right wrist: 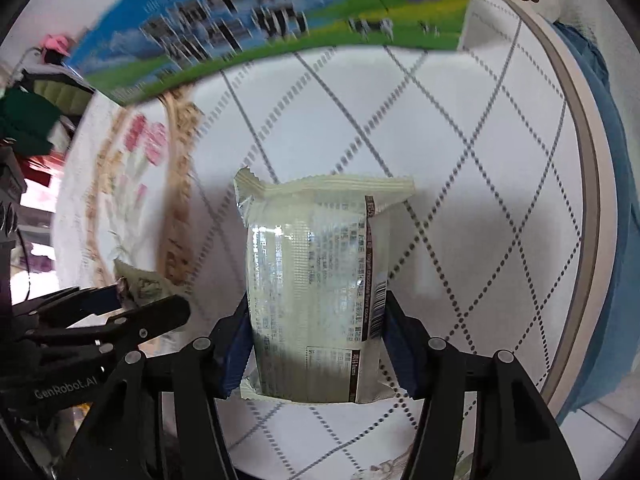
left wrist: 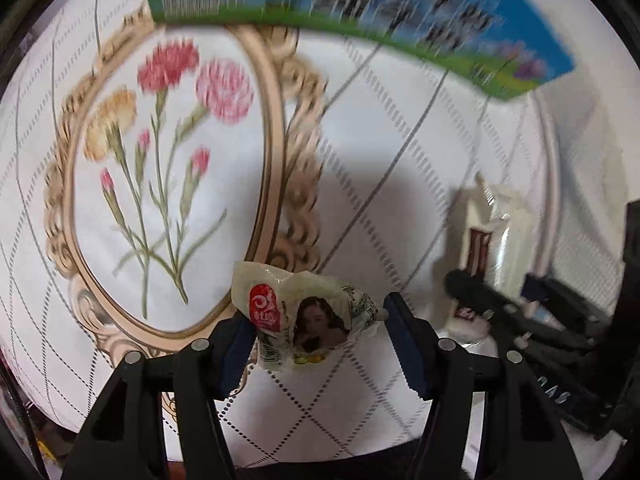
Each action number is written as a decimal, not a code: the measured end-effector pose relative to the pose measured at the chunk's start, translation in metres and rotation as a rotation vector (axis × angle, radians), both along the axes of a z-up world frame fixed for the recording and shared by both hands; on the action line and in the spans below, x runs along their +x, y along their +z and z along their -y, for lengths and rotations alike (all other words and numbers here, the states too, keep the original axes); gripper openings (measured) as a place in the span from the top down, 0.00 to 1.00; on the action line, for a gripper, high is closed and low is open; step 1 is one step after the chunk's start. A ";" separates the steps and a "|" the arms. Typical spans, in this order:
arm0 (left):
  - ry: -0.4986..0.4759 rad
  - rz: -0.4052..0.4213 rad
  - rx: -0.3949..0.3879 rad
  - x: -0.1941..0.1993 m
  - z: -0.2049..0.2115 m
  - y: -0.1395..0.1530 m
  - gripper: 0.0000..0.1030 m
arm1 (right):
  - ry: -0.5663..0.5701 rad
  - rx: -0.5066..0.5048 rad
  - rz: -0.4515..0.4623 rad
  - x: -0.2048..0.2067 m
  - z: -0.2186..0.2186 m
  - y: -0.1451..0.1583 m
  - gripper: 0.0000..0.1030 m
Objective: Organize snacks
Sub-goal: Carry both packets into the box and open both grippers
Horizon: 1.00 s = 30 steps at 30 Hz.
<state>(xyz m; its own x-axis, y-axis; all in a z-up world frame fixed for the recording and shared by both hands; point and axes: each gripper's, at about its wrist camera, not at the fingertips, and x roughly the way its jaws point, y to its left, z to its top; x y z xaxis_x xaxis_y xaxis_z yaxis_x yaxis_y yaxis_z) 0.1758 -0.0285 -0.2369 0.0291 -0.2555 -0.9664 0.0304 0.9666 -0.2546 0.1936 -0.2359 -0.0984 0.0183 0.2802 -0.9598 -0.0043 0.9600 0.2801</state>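
Observation:
My left gripper [left wrist: 318,320] is shut on a small crumpled snack packet [left wrist: 308,316] with a red logo and a woman's portrait, held above the table. My right gripper [right wrist: 316,320] is shut on a pale cream cookie packet [right wrist: 320,280] with printed text and a barcode. In the left wrist view the right gripper [left wrist: 472,292] and its cream packet [left wrist: 488,232] show at the right. In the right wrist view the left gripper [right wrist: 132,300] with its small packet [right wrist: 140,286] shows at the left.
A blue and green carton [left wrist: 360,12] with a meadow print stands at the far side; it also shows in the right wrist view [right wrist: 280,20]. The round table has a white quilted cloth [right wrist: 460,140] with a gold-framed flower print [left wrist: 168,160]. Blue fabric [right wrist: 612,200] hangs past the table's right rim.

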 end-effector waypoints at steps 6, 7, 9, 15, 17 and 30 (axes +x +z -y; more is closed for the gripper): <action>0.015 0.142 -0.090 0.039 -0.001 0.079 0.41 | -0.033 0.078 0.109 0.033 0.006 0.063 0.40; 0.012 0.160 -0.096 0.046 0.000 0.090 0.41 | -0.038 0.087 0.143 0.045 0.011 0.077 0.40; 0.003 0.210 -0.104 0.069 0.002 0.114 0.41 | -0.051 0.104 0.191 0.062 0.024 0.097 0.40; -0.020 0.290 -0.032 0.135 0.008 0.148 0.41 | -0.053 0.055 0.325 0.136 0.039 0.139 0.40; -0.020 0.283 0.005 0.164 0.009 0.143 0.41 | -0.049 0.038 0.328 0.163 0.043 0.137 0.40; -0.028 0.099 0.185 0.288 -0.011 0.086 0.39 | 0.012 -0.031 0.148 0.313 0.021 0.054 0.31</action>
